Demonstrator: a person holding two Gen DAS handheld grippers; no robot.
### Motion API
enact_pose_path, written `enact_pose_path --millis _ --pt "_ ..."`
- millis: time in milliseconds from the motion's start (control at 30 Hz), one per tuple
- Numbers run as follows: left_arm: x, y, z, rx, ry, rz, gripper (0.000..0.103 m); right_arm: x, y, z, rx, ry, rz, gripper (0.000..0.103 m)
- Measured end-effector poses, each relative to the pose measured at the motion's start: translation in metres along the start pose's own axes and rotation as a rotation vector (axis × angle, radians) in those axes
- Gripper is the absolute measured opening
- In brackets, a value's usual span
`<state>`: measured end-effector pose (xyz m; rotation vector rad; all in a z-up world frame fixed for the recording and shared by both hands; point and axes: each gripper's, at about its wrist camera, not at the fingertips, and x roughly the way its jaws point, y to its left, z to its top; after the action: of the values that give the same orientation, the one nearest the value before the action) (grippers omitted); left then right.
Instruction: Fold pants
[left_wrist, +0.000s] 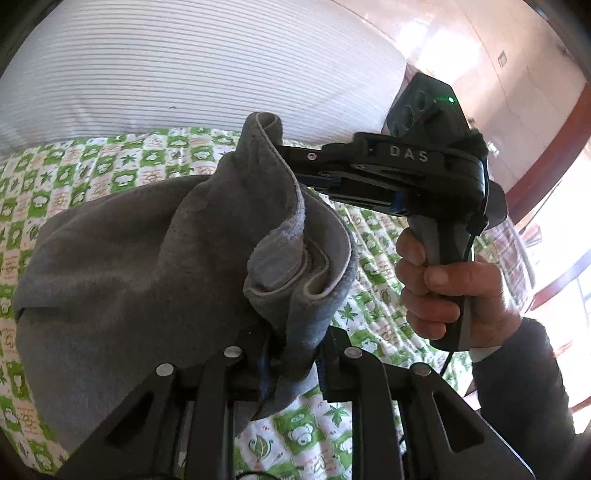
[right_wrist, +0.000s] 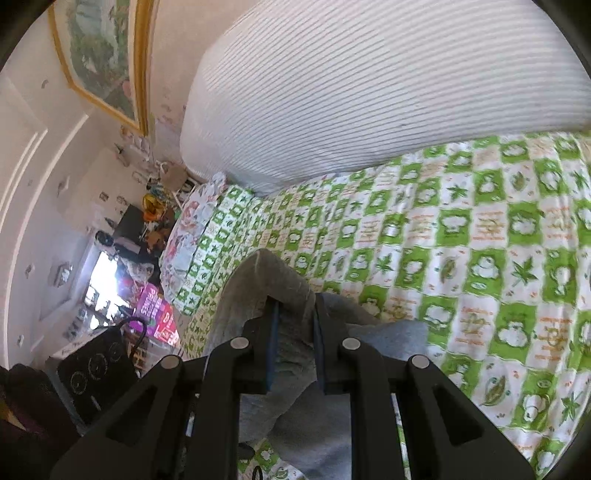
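Spread across the lower and middle ground of both views: a bed under a green-and-white checked sheet printed with leaves and small figures. Rose behind it, filling the upper part of both frames, a large white pillow with fine stripes. Hung at the upper left of the right wrist view, a gold-framed picture on a pale wall, with a cluttered shelf area and a pink box at the middle left edge.

Lay and hung at centre left of the left wrist view: grey pants, partly lifted off the bed, bunched into folds with a hem curled at centre. Seen in the right wrist view as a grey hump at bottom centre, trailing down to the lower edge.

Reached in from the right of the left wrist view, the right gripper, marked "DAS", its tips buried in the upper fold of the pants, its handle wrapped by a person's hand in a dark sleeve. Clamped on the pants, with grey cloth between the blue pads in its own view.

Sat at bottom centre of the left wrist view, the left gripper, pinched on a lower bunch of the same pants.
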<state>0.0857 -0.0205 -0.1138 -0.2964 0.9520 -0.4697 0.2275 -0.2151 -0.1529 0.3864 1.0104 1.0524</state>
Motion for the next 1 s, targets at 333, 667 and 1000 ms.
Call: enact_pose_path --millis 333,667,1000 --pt "0.016 0.002 -0.009 -0.008 0.038 -0.032 0.039 -0.012 -0.034 -0.017 0.119 -0.022 -0.101 0.038" --pt "-0.018 -0.001 -0.024 -0.003 0.033 -0.13 0.048 -0.051 0.005 -0.014 0.07 -0.079 -0.138 0.043" --pt "-0.075 0.059 -0.041 -0.036 -0.047 -0.063 0.051 -0.029 0.047 -0.031 -0.011 -0.022 -0.127 0.043"
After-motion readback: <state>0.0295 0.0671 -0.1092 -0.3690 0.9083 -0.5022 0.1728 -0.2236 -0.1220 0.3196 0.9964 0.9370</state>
